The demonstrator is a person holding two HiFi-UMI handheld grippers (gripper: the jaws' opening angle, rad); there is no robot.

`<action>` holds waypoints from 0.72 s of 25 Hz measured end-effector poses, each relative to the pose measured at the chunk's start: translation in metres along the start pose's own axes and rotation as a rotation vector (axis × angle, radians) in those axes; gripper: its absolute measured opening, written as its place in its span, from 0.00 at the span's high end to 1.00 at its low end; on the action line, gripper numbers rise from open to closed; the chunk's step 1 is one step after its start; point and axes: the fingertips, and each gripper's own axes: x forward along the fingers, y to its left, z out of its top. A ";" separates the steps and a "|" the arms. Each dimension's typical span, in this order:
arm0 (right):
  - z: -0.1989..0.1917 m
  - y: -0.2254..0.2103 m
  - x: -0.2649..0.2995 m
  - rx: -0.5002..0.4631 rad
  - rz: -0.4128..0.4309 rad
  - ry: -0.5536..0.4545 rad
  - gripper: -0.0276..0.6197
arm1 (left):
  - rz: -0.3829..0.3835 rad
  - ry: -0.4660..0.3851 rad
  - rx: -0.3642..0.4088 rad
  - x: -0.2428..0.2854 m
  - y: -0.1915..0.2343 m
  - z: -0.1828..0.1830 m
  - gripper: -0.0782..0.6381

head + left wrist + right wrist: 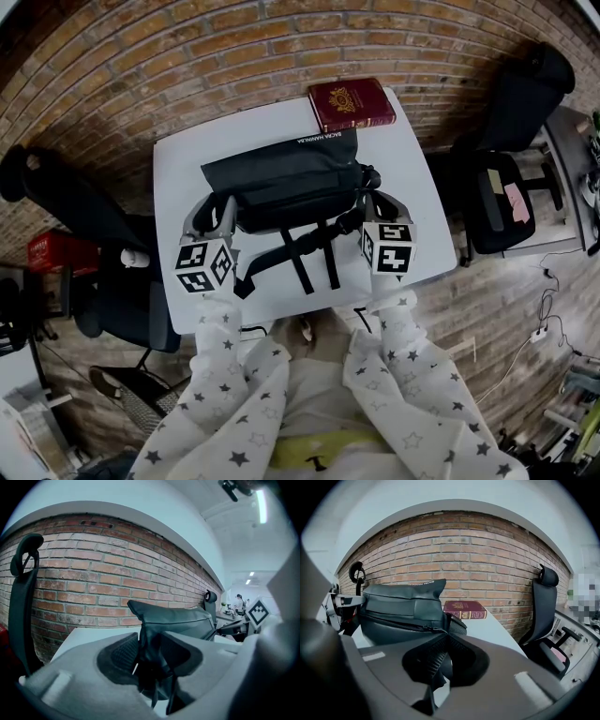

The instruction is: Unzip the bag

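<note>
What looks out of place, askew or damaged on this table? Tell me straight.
Nothing is spilled or damaged. The bag sits upright on the table, zip closed; only its straps sprawl loose toward the near edge. The book lies flat at the far edge.

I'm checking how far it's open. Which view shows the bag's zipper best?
The right gripper view: the zipper runs closed along the bag up to the right gripper, shut on its pull. The head view shows the bag from above, zipper unclear; the left gripper view shows only the bag's end in the left gripper.
</note>
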 end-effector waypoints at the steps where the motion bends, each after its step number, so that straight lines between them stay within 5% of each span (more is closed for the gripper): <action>1: 0.000 -0.002 0.000 0.003 -0.004 0.000 0.93 | 0.000 0.000 0.000 0.000 0.000 0.000 0.68; 7: -0.002 -0.003 0.000 0.014 -0.001 0.002 0.93 | -0.001 0.000 0.000 -0.001 0.000 0.000 0.68; 12: -0.009 0.005 0.002 0.019 0.106 0.007 0.91 | -0.015 0.008 -0.026 -0.001 0.000 -0.001 0.68; 15: -0.004 0.010 -0.003 0.008 0.170 -0.032 0.75 | -0.023 -0.012 -0.052 -0.007 -0.001 0.003 0.68; 18: 0.006 0.014 -0.012 -0.015 0.211 -0.084 0.75 | -0.016 -0.025 -0.043 -0.017 -0.005 0.007 0.69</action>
